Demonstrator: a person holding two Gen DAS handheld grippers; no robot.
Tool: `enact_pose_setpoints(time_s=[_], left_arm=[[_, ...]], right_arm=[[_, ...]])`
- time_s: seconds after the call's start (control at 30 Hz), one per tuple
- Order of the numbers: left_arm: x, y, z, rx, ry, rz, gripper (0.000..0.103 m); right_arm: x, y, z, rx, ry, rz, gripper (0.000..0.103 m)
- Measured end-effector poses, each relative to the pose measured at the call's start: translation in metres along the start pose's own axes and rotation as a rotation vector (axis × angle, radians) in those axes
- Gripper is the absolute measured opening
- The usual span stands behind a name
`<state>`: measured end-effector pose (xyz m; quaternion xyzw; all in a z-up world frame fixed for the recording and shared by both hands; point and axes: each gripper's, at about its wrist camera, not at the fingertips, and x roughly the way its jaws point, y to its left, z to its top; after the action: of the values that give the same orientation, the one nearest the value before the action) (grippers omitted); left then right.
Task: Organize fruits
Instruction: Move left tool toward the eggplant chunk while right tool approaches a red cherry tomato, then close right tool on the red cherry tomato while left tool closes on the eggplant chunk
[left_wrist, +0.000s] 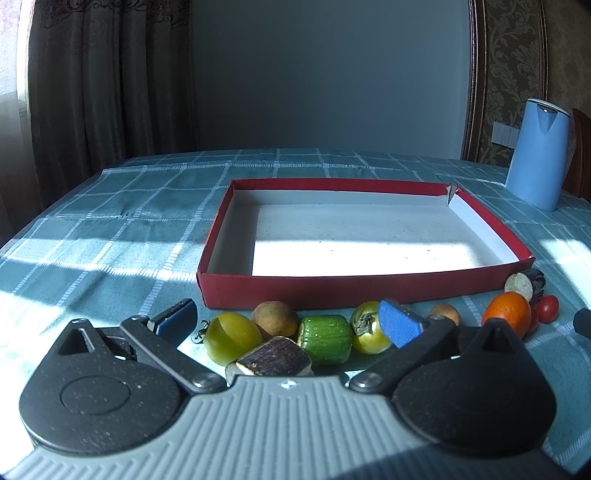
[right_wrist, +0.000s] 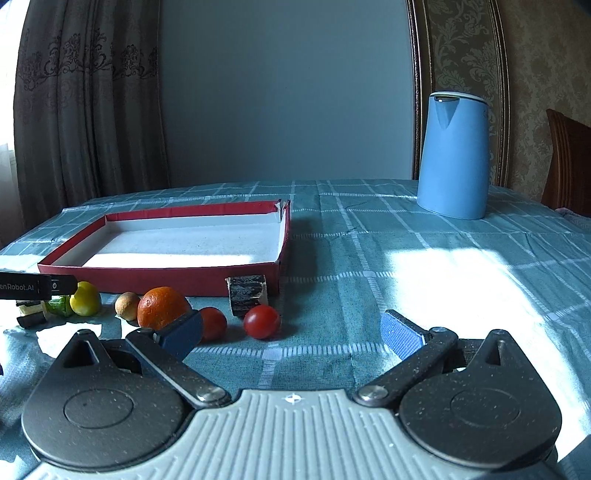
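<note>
Several small fruits lie in a loose row on the teal checked tablecloth (right_wrist: 369, 236), running left to right along the near wall of a shallow red cardboard tray (left_wrist: 236, 291) with a white, bare floor. From the left wrist view the row reads: a smooth yellow-green tomato (left_wrist: 231, 338), a dull brown round fruit (left_wrist: 275, 318), a green striped cylinder piece (left_wrist: 325, 339) lying on its side with its long axis across the row, a second green tomato (left_wrist: 367, 332), and a bumpy orange (left_wrist: 506, 308). Two glossy red cherry tomatoes (right_wrist: 261, 321) sit at the right end. The left gripper (left_wrist: 288, 319) hovers just before the row, fingers spread wide, holding nothing. The right gripper (right_wrist: 291, 334) is likewise spread and holding nothing, with bare cloth ahead. A blue plastic kettle (right_wrist: 452, 158) stands well apart, far right.
</note>
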<state>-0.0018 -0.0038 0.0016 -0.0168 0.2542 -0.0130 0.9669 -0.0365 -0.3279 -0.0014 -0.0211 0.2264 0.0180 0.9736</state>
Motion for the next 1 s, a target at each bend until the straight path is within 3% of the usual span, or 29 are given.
enact_pose_setpoints(time_s=[0.2, 0.37, 0.6, 0.67, 0.7, 0.87, 1.0], left_arm=[[0.0, 0.0, 0.0, -0.002, 0.008, 0.001, 0.103], [0.0, 0.0, 0.0, -0.003, 0.007, 0.001, 0.103], [0.0, 0.0, 0.0, -0.004, 0.001, 0.0, 0.103], [0.0, 0.0, 0.0, -0.005, -0.001, 0.0, 0.103], [0.0, 0.001, 0.0, -0.016, -0.003, -0.004, 0.103], [-0.006, 0.005, -0.002, -0.012, 0.011, 0.011, 0.103], [-0.029, 0.024, -0.014, -0.026, -0.031, 0.002, 0.103]], right_arm=[[0.018, 0.001, 0.007, -0.026, 0.054, 0.014, 0.093], [0.044, 0.0, 0.01, 0.004, 0.161, 0.089, 0.063], [0.053, 0.007, 0.014, -0.028, 0.186, 0.128, 0.052], [0.056, 0.009, 0.015, -0.028, 0.186, 0.164, 0.035], [0.056, 0.009, 0.016, -0.024, 0.186, 0.173, 0.032], [0.057, 0.0, 0.016, 0.03, 0.181, 0.204, 0.026], [0.058, -0.012, 0.015, 0.099, 0.178, 0.223, 0.026]])
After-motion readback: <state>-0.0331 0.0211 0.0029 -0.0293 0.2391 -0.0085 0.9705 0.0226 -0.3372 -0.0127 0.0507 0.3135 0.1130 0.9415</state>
